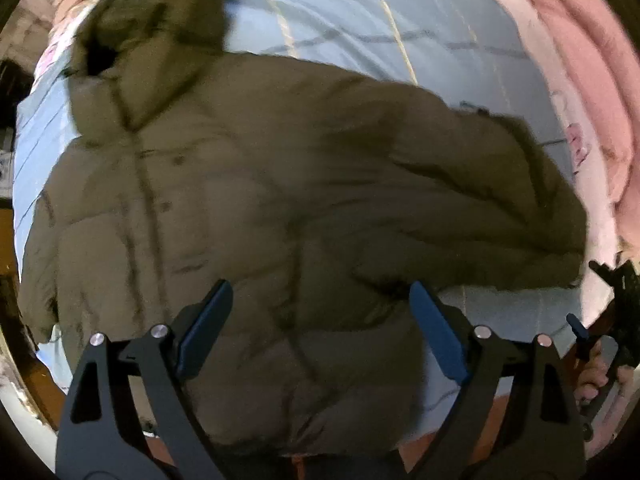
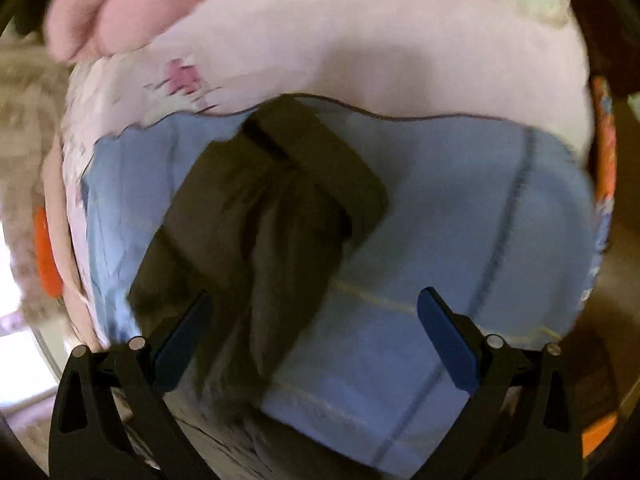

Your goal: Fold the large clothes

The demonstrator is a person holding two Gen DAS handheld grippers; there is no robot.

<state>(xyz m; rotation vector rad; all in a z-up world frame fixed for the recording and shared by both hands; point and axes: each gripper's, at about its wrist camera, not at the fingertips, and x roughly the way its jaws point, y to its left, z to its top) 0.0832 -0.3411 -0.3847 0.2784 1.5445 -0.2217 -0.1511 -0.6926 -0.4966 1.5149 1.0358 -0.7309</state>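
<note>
An olive-green hooded puffer jacket (image 1: pixel 248 200) lies front-up on a blue checked bedsheet (image 1: pixel 360 12), hood toward the far end, closed down the centre. One sleeve (image 1: pixel 500 200) extends sideways toward a pink quilt (image 1: pixel 588 92) bunched along the bed's edge. The left gripper (image 1: pixel 320 328) is positioned above the jacket's lower body with its blue-padded fingers spread wide, nothing between them. In the right wrist view, the right gripper (image 2: pixel 316 336) likewise has its fingers wide apart and holds nothing; below it lies the sleeve end with its dark cuff (image 2: pixel 320 156) on the sheet. Both views are motion-blurred.
</note>
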